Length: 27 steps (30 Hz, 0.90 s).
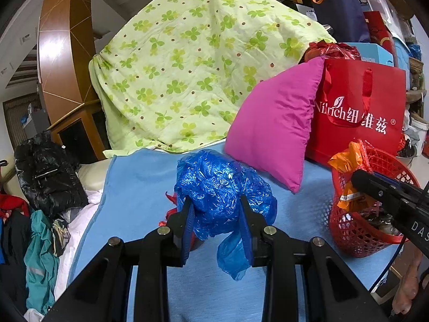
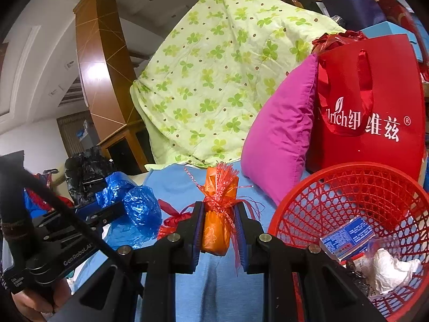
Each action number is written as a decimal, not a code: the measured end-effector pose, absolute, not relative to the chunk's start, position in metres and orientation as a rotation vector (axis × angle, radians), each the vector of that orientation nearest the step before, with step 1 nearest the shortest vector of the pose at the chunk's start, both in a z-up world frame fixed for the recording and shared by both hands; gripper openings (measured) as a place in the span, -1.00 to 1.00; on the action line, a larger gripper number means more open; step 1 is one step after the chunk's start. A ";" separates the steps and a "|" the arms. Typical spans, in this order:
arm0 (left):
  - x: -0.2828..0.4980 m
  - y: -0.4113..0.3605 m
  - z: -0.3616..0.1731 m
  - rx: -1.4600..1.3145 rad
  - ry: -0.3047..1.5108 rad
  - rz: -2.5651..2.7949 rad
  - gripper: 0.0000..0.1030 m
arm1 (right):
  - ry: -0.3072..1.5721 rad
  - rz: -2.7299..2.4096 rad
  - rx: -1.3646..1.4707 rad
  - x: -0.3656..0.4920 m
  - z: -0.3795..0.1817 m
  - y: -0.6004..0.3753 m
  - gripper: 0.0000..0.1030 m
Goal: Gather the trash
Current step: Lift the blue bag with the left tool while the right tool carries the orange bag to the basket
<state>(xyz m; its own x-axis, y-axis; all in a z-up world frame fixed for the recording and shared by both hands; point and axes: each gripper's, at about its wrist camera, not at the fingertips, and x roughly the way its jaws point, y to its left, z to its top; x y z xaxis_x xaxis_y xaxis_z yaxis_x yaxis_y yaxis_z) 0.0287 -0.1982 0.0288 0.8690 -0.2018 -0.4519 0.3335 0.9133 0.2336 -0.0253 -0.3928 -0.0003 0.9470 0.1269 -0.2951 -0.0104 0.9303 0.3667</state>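
My left gripper (image 1: 215, 209) is shut on a crumpled blue plastic bag (image 1: 219, 187) and holds it over the blue sheet (image 1: 134, 182); the bag also shows in the right wrist view (image 2: 136, 209). My right gripper (image 2: 218, 220) is shut on an orange wrapper with red ribbon (image 2: 218, 214), just left of the red mesh basket (image 2: 348, 187). In the left wrist view the right gripper (image 1: 359, 185) holds the orange wrapper (image 1: 351, 166) over the basket (image 1: 348, 230). The basket holds a small blue box (image 2: 348, 236) and a white crumpled bag (image 2: 388, 271). A red ribbon scrap (image 2: 174, 217) lies on the sheet.
A pink pillow (image 1: 276, 123) and a red paper bag (image 1: 362, 112) stand behind the basket. A green clover quilt (image 1: 193, 67) is piled at the back. A black jacket (image 1: 45, 174) and clothes (image 1: 40, 255) lie at the left.
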 end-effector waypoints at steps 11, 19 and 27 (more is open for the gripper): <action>0.024 -0.209 0.027 0.332 0.437 -0.306 -0.36 | 0.304 0.047 0.385 -0.034 0.002 -0.407 -0.53; 0.018 -0.220 0.025 0.347 0.432 -0.317 -0.35 | 0.298 0.026 0.397 -0.041 0.001 -0.420 -0.53; 0.014 -0.230 0.024 0.359 0.434 -0.330 -0.35 | 0.292 0.004 0.414 -0.047 0.000 -0.431 -0.53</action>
